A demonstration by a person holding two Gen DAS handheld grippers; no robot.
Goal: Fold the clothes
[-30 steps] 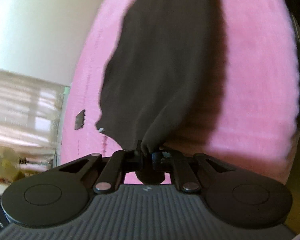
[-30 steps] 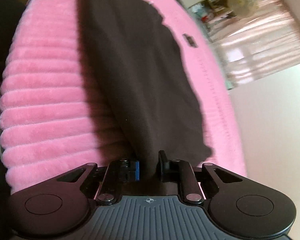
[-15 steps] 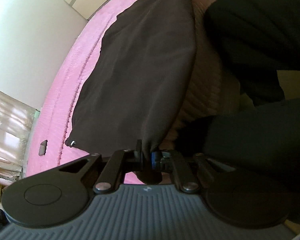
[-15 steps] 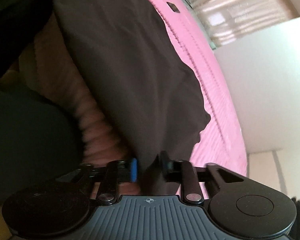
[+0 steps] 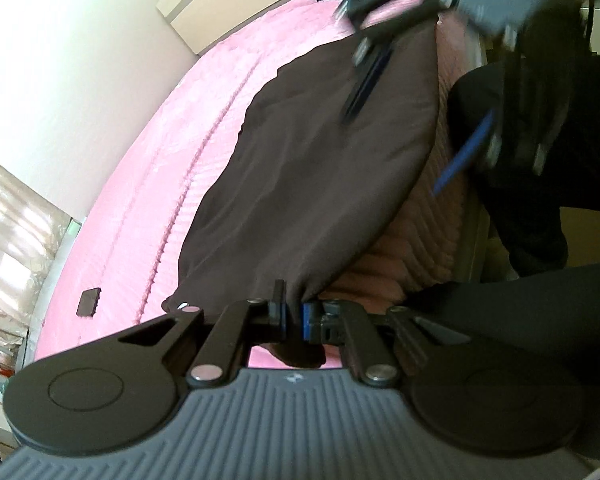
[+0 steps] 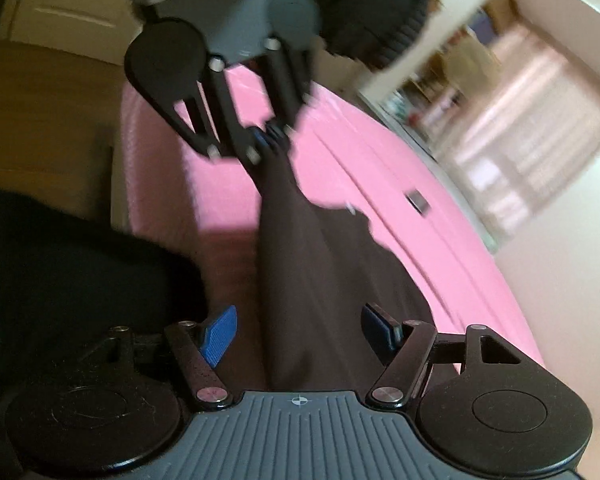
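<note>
With a fold just laid on the pink bed point(image 5: 148, 184), the left gripper point(image 5: 294, 314) clamps the dark garment point(image 5: 312, 168) stretching ahead, the right gripper point(image 6: 298, 334), jaws just opening, straddles it unpinched; next, left lets go.

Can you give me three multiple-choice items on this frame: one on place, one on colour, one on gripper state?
1. Where does the dark brown cloth garment lie?
A. on the pink ribbed plush bed cover
B. on a wooden floor
C. in a basket

2. What colour are the pads on the right gripper?
A. red
B. blue
C. white

3. How do the grippers stand?
A. both open
B. left gripper shut on the garment, right open
C. right shut on the garment, left open

Key: 1 A, the pink cover shows all round the cloth. 2 B, both pads are blue. 3 B, left jaws pinch a cloth corner; right jaws, just opened, stand clear of the fabric between them.
</note>
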